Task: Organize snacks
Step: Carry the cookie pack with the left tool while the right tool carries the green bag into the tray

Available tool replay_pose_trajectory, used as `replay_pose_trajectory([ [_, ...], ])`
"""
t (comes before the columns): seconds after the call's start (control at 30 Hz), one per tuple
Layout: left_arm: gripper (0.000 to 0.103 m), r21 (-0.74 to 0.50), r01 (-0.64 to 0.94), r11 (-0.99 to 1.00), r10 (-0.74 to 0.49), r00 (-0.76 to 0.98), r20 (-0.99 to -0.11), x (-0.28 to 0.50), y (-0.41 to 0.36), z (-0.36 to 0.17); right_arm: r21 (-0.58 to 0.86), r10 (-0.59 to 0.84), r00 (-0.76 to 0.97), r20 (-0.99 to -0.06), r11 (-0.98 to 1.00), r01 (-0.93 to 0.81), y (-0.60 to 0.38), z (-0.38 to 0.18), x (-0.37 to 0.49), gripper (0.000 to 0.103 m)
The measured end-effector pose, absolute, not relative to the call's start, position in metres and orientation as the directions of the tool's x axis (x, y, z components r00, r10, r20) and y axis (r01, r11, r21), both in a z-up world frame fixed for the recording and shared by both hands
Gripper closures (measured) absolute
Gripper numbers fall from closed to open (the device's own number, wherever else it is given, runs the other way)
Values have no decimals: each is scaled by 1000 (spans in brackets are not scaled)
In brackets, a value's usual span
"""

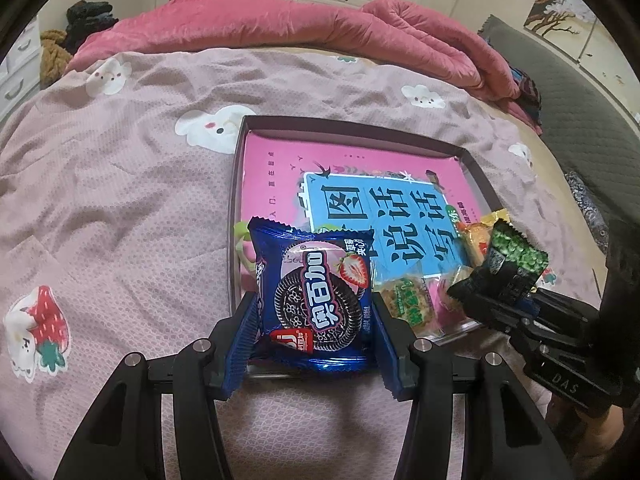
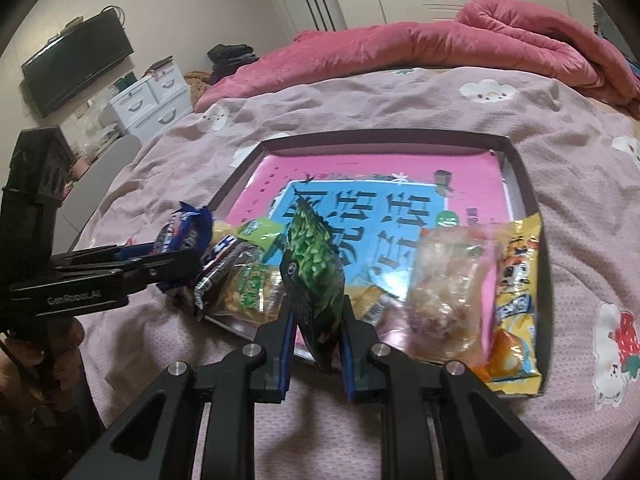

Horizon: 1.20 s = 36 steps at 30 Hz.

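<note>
Blue cookie packet (image 1: 316,300) clamped flat between the left gripper (image 1: 314,320) pads, over the near left corner of the dark tray (image 1: 360,124). Green snack packet (image 2: 316,276) pinched edge-on in the right gripper (image 2: 316,344), jaws narrow, above the tray's near edge. Both grippers angled downward, side by side. In tray: one pink book (image 2: 360,164); at least three loose packets along near edge, exact count unclear. Pink bedspread (image 1: 120,200) beneath.

Bed (image 1: 120,200) with pink cartoon-print cover; on it shallow dark tray (image 1: 236,208), rumpled pink quilt (image 1: 280,24)
</note>
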<state>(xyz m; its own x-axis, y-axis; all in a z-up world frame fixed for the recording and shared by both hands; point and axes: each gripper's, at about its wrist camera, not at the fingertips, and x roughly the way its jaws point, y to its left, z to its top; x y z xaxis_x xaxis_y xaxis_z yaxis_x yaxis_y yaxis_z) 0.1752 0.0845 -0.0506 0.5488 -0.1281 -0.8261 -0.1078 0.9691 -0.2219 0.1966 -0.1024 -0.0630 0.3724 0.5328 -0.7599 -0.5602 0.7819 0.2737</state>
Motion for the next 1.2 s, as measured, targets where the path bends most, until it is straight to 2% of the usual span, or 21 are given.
replay_pose_trajectory([
  [0.23, 48, -224, -109, 968, -129, 548, -826, 176, 85, -53, 277, 526, 318, -789, 766, -580, -89, -70, 199, 83],
  [0.63, 48, -220, -98, 971, -132, 544, -829, 180, 80, -54, 249, 476, 336, -813, 805, -539, -98, -75, 205, 83],
  [1.2, 47, -220, -82, 972, -146, 525, -838, 189, 68, -61, 264, 469, 376, -799, 836, -481, -115, -73, 207, 83],
])
